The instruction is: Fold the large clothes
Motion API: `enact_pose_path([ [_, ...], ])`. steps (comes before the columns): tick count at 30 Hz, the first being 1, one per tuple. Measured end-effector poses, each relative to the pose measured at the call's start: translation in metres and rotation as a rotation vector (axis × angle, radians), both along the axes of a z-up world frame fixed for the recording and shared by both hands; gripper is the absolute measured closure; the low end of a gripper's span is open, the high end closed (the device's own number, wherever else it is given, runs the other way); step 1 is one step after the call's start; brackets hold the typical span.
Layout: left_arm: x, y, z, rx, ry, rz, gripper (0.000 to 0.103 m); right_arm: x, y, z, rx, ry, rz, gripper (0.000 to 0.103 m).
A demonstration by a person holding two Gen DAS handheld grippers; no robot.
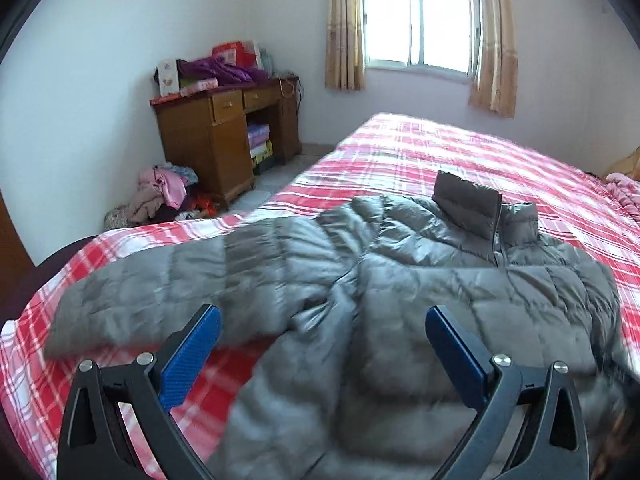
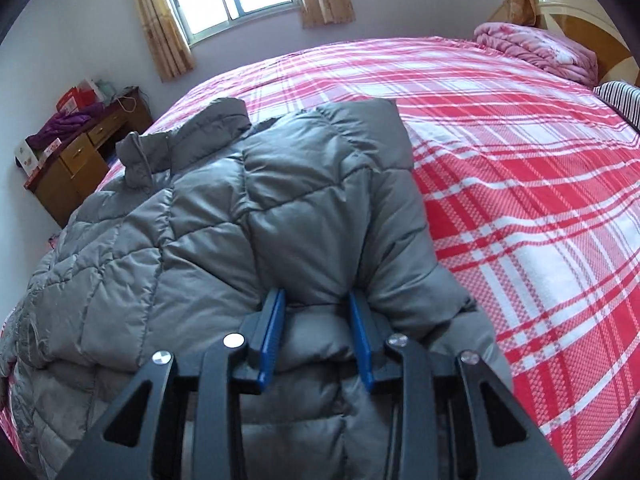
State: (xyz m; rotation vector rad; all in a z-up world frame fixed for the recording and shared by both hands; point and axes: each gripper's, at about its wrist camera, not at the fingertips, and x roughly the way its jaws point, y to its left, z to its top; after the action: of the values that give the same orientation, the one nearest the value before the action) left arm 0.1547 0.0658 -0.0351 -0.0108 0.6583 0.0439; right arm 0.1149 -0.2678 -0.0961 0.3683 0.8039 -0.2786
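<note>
A grey quilted down jacket lies on the red-and-white plaid bed, collar toward the far side and one sleeve stretched out to the left. My left gripper is open and empty, just above the jacket's body near the armpit. In the right wrist view the jacket has its right sleeve folded across the body. My right gripper is shut on that folded sleeve, its blue pads pinching the padding.
A wooden desk with clutter stands at the far left wall, with a clothes pile on the floor beside it. A folded pink blanket lies at the bed's head. The window is behind the bed.
</note>
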Motion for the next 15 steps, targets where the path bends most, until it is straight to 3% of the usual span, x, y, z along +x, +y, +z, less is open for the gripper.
enact_pose_path([
  [2, 0.024, -0.01, -0.013, -0.008, 0.039, 0.021, 0.001, 0.0, 0.003, 0.001, -0.004, -0.002, -0.003, 0.067],
  [7, 0.053, -0.028, -0.066, 0.124, 0.138, 0.097, 0.001, -0.001, 0.005, -0.002, -0.039, 0.009, 0.0, 0.065],
  [10, 0.062, -0.02, -0.084, 0.077, 0.202, 0.075, 0.001, -0.001, 0.007, -0.003, -0.045, 0.01, 0.003, 0.063],
  [15, 0.068, -0.008, -0.088, -0.006, 0.217, 0.069, 0.001, 0.001, 0.01, -0.002, -0.079, 0.017, -0.001, 0.063],
])
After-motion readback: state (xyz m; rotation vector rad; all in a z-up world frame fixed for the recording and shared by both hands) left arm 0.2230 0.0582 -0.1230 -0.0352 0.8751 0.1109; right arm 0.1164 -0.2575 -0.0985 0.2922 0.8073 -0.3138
